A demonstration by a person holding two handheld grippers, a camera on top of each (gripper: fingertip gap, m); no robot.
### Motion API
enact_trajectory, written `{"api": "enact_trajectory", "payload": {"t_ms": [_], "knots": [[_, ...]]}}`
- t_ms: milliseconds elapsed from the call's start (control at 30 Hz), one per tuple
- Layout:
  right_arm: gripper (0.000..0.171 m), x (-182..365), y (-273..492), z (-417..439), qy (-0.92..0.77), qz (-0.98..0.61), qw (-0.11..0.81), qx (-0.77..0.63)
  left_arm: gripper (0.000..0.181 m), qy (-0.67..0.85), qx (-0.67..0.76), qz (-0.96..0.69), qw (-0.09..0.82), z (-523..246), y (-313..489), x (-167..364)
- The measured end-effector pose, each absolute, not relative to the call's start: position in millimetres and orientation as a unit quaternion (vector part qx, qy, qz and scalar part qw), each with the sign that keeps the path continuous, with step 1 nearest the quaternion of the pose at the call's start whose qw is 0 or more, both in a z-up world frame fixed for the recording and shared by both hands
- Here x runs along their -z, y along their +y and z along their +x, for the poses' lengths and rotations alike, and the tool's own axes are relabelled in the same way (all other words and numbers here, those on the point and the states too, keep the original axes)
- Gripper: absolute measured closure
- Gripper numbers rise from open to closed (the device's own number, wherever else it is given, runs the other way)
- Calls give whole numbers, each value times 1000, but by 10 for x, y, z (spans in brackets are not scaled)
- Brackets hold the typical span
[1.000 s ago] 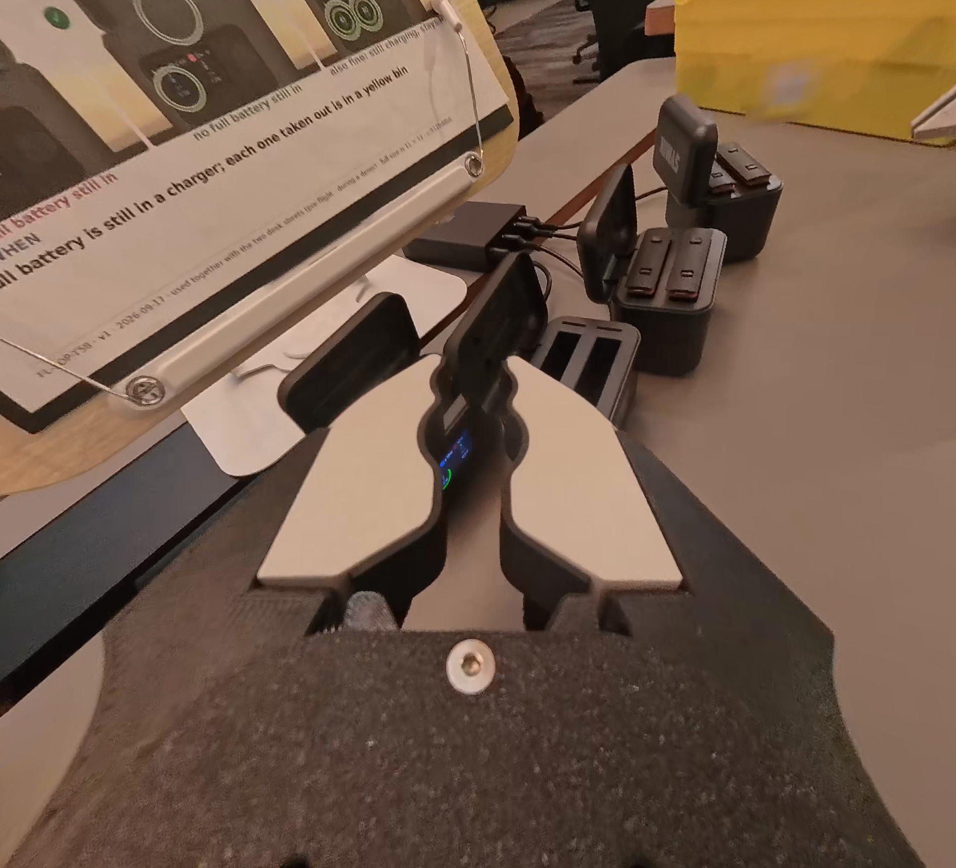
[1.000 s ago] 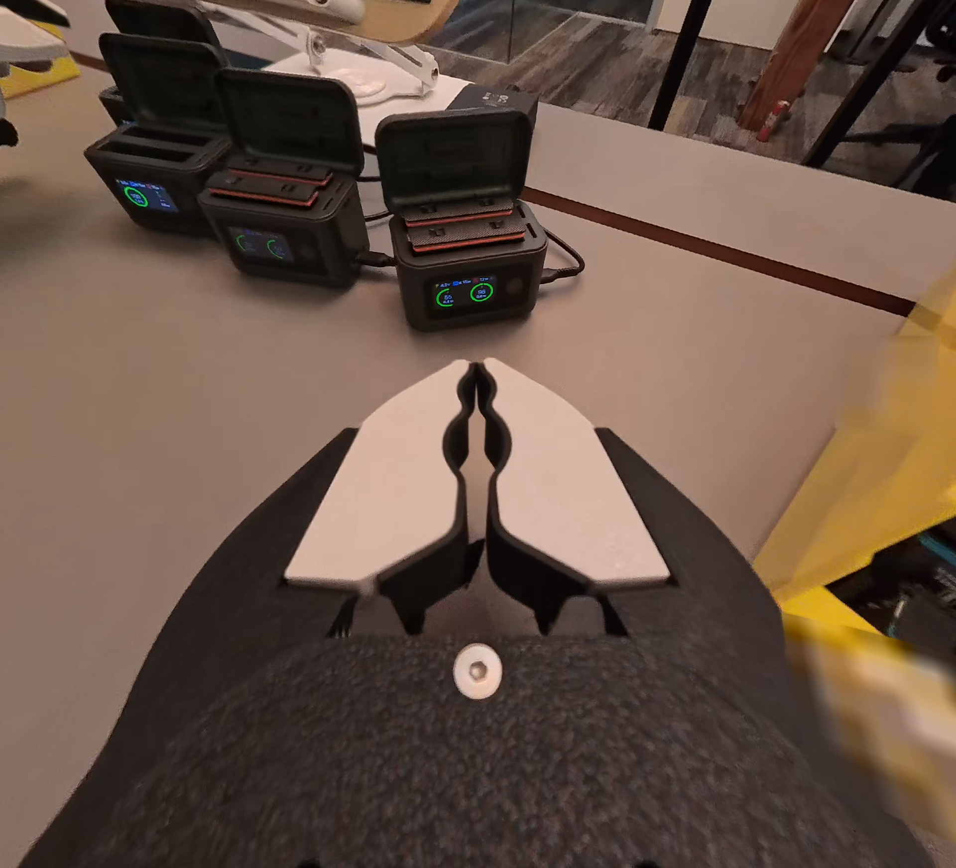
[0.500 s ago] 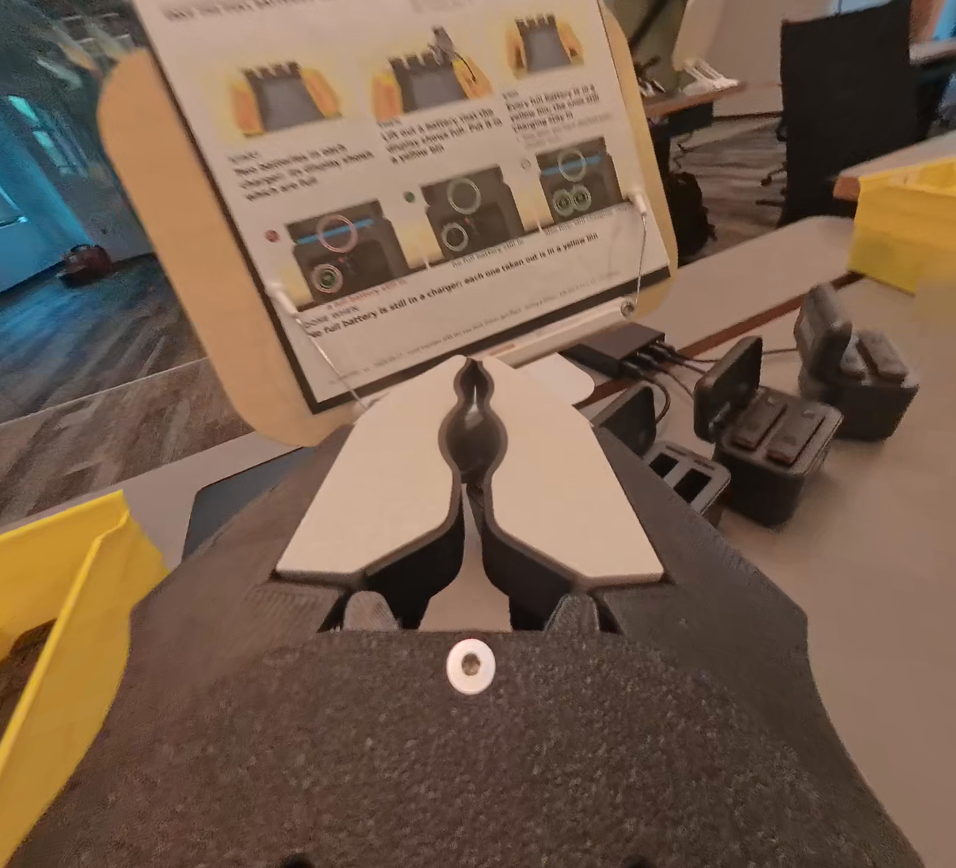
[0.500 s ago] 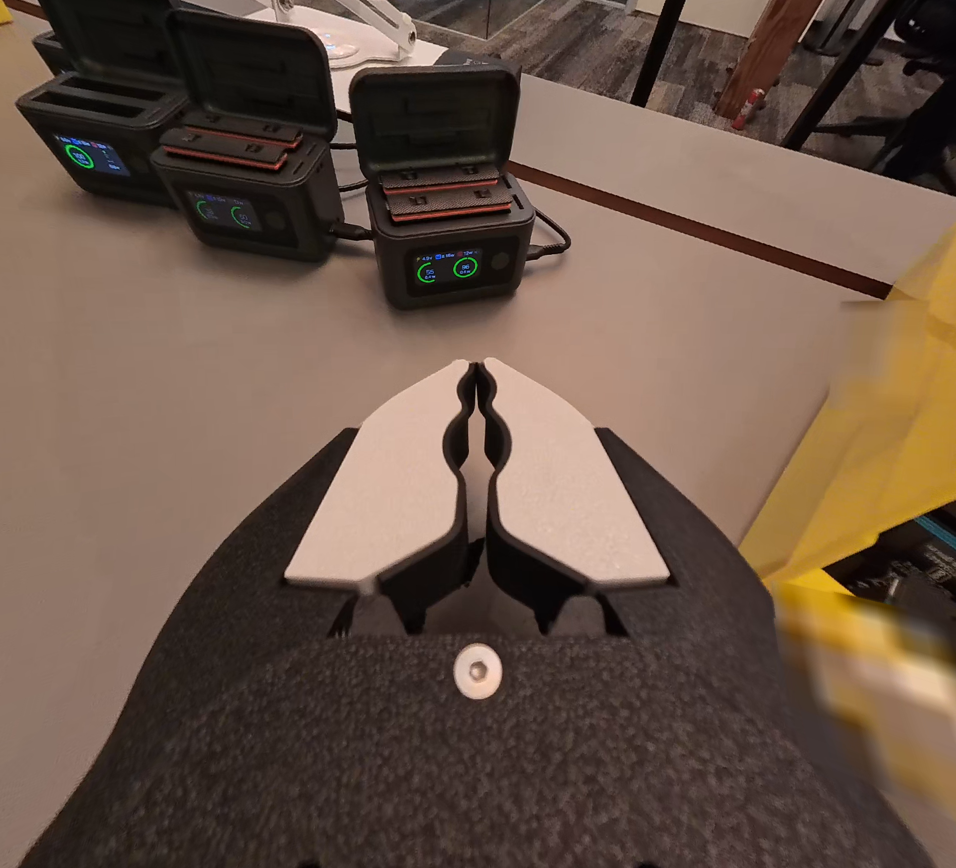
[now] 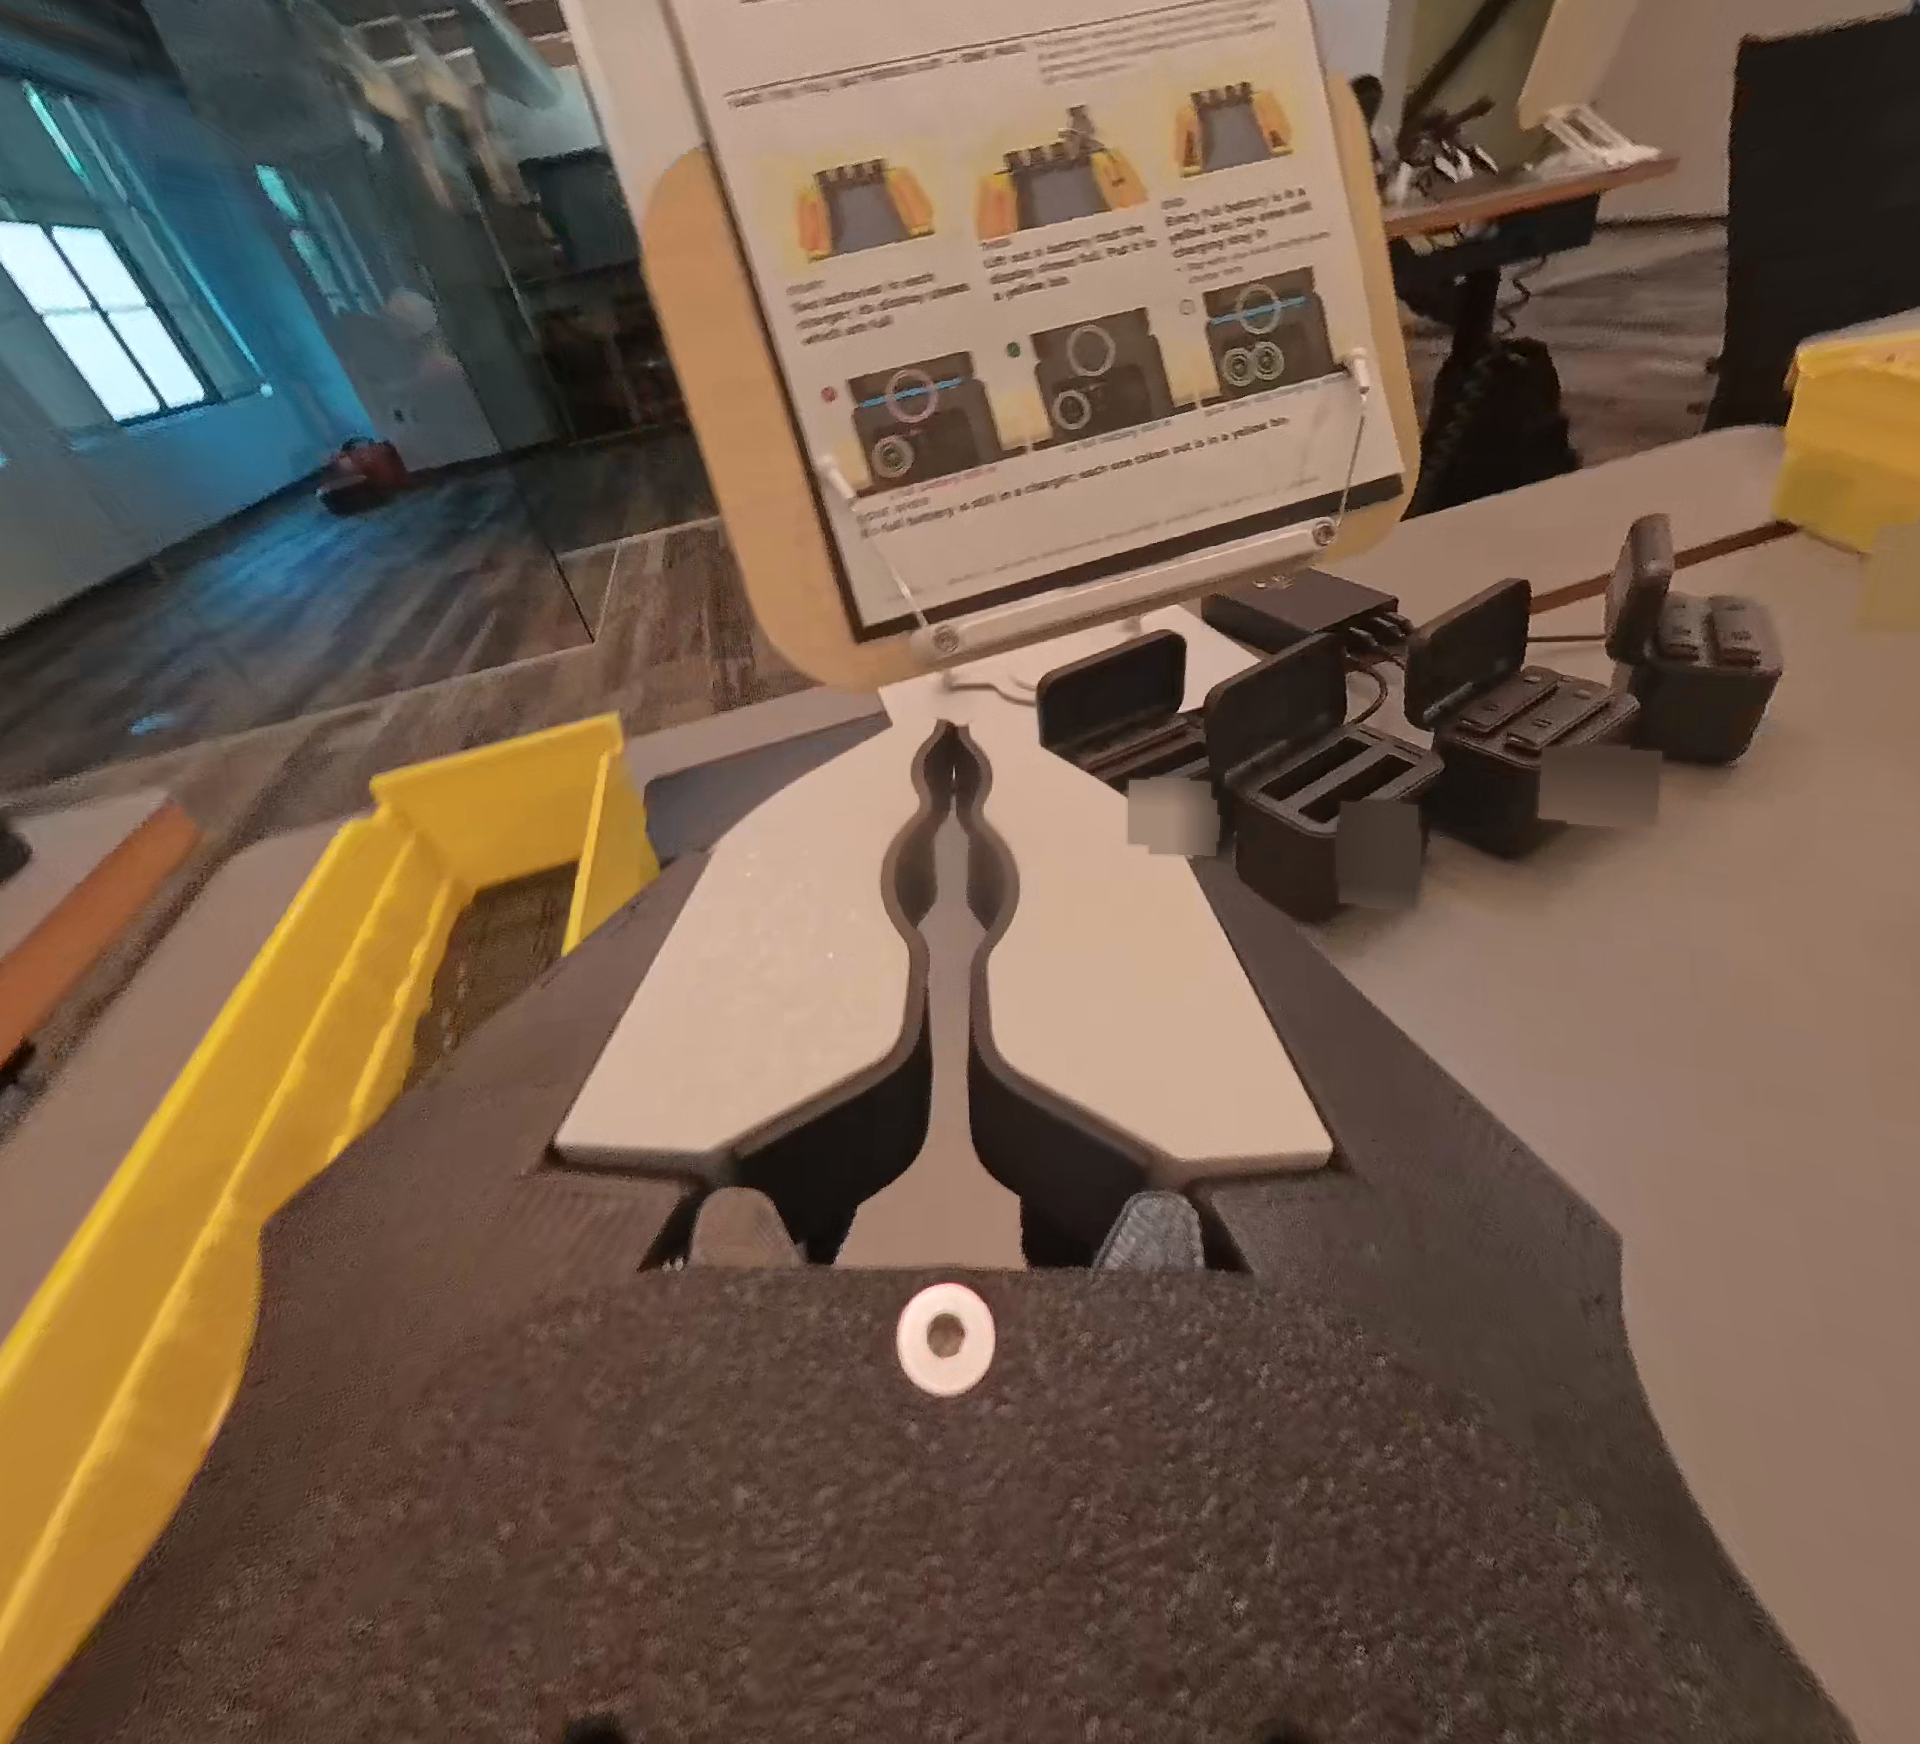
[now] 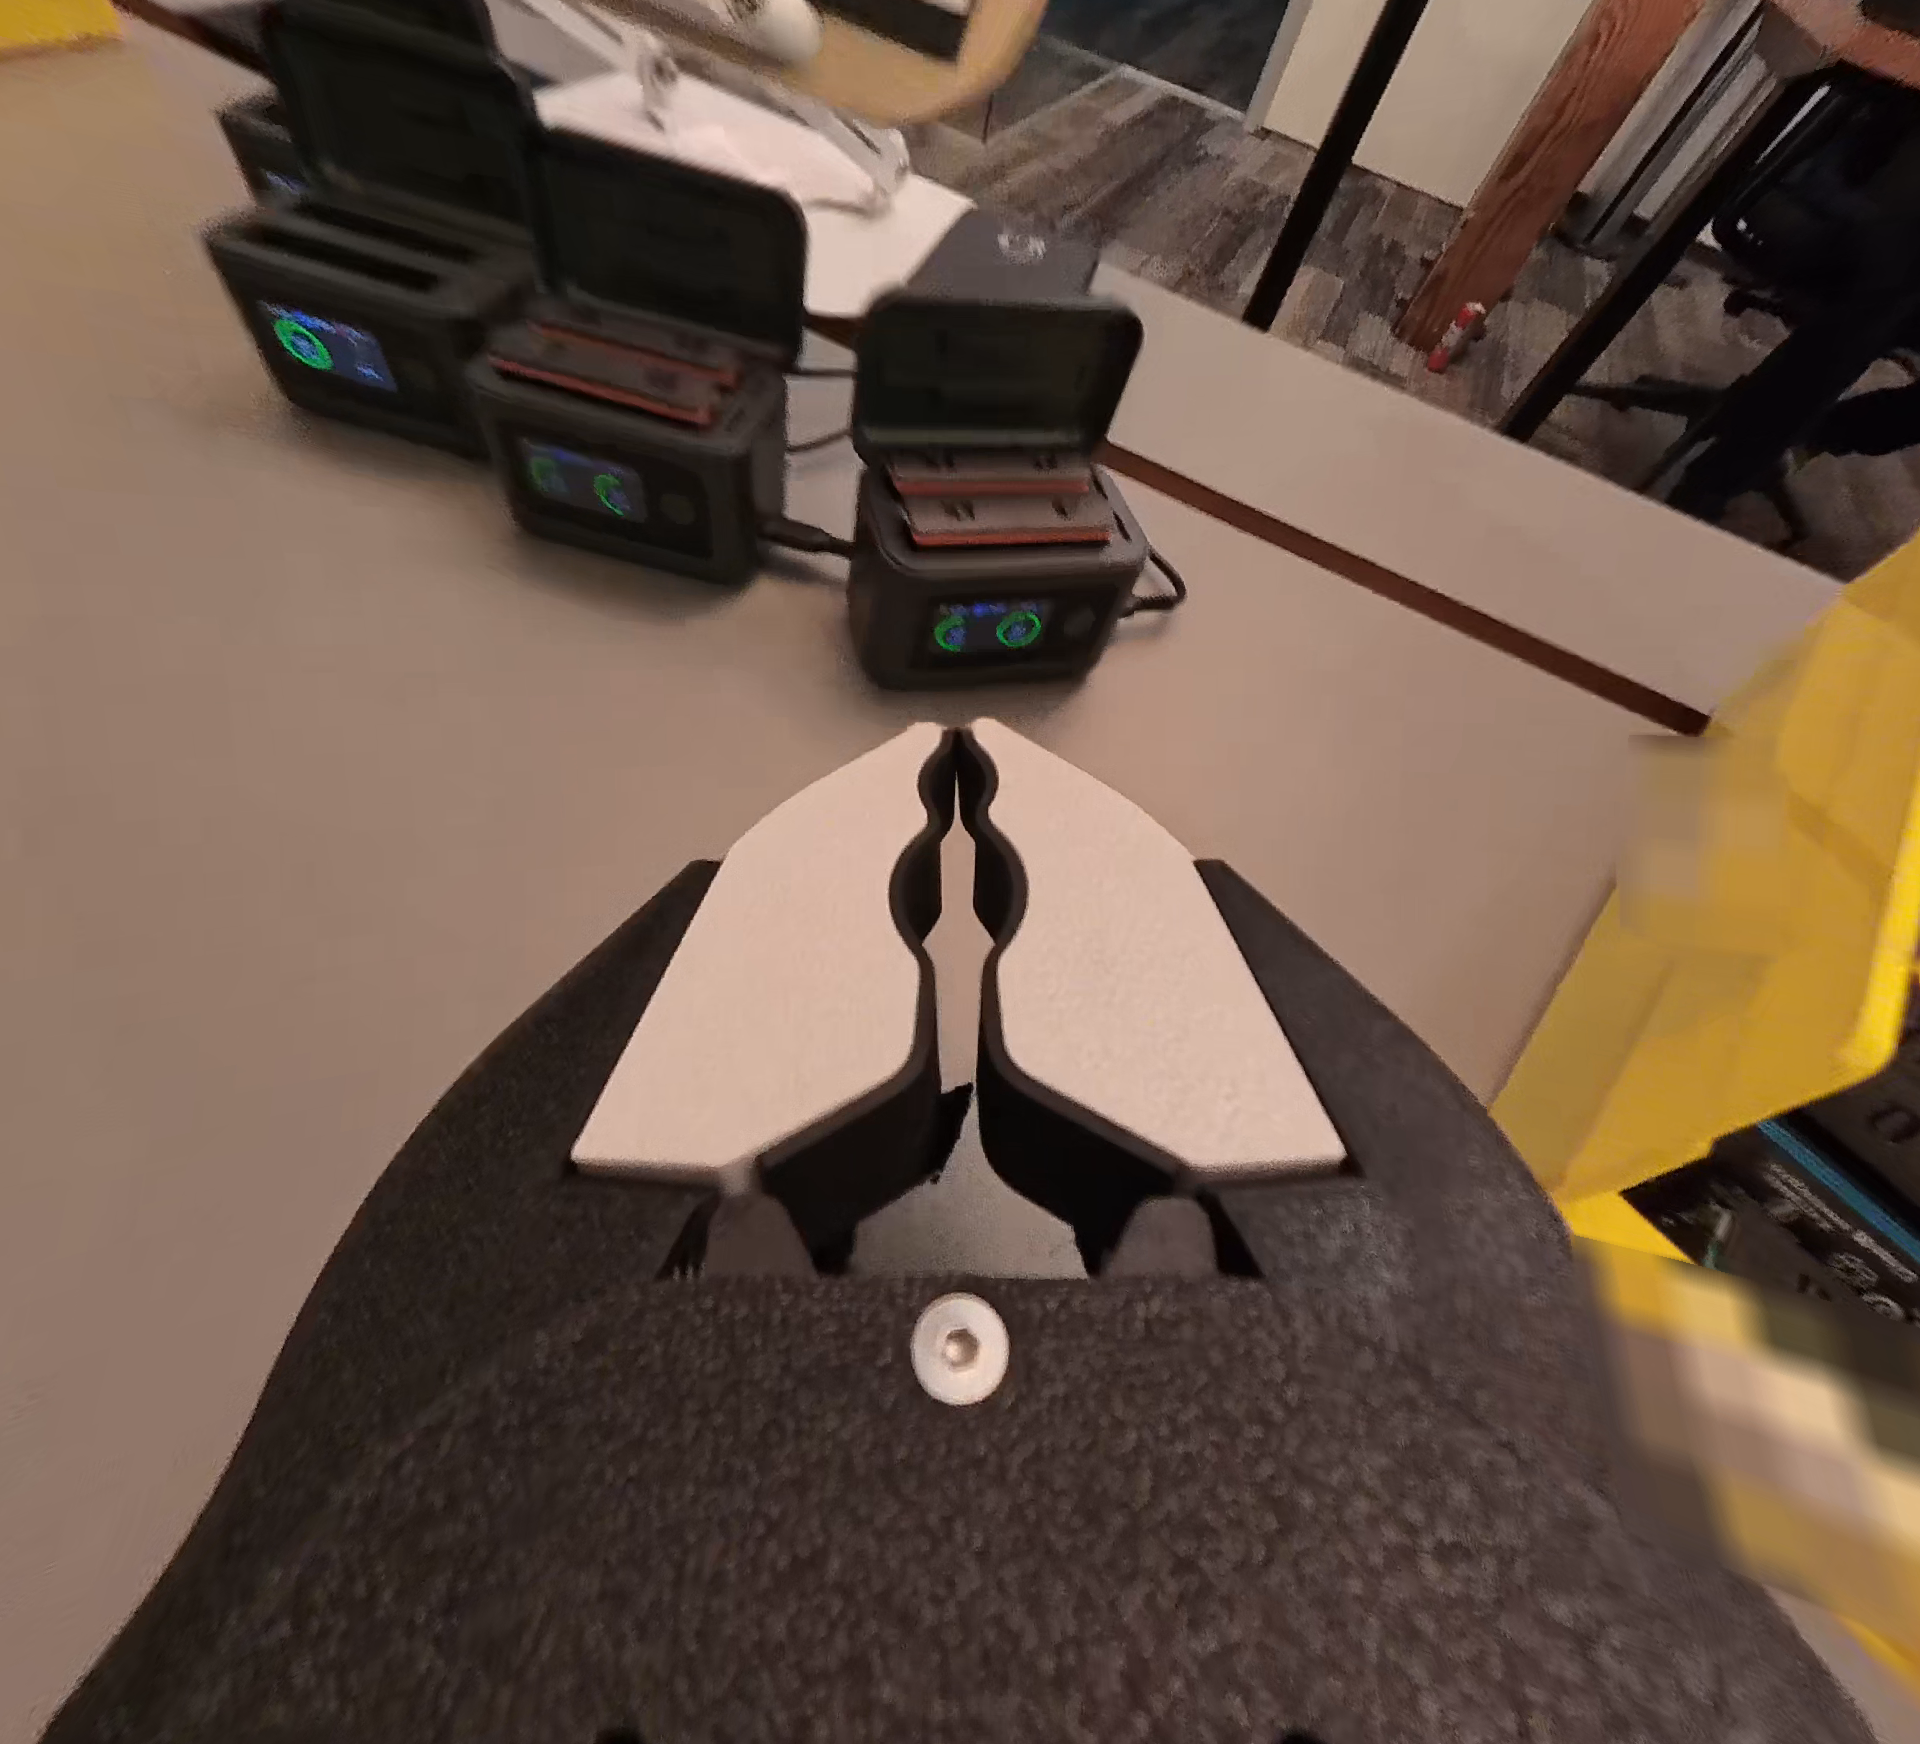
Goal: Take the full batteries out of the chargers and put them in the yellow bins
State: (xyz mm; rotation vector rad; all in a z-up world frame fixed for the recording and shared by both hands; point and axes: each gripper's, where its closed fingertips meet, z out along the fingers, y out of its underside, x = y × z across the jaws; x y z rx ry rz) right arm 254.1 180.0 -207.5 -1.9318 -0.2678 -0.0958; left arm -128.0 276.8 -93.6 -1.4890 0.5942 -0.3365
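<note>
Both claws, left (image 5: 948, 749) and right (image 6: 954, 738), pressed together on nothing. Nearest charger (image 6: 995, 551) holds two batteries (image 6: 997, 499), far one (image 6: 343, 323) has bare slots. Only left view shows inside the bin (image 5: 343, 946), contents unclear

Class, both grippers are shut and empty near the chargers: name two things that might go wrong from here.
1. The right gripper points at the nearest charger, whose raised lid crowds the two batteries; a careless reach might knock it.
2. Cables behind the chargers could snag.
</note>
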Motion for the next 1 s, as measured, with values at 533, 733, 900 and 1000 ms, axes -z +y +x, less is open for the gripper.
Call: {"api": "enact_trajectory", "payload": {"t_ms": [533,733,900,1000], "knots": [[171,1818,1546,1484,-90,-783,614,-42,181,207,200,-669,685,-1863,2500,1185],[171,1763,1515,1542,-125,-757,641,-11,181,207,202,-660,693,-1935,2506,1216],[171,1848,1517,1481,-135,-765,629,-18,181,206,152,-641,724,-2149,2530,1027],[171,1903,1521,1450,-141,-771,620,-23,181,219,111,-645,724,-2437,2619,840]]}}
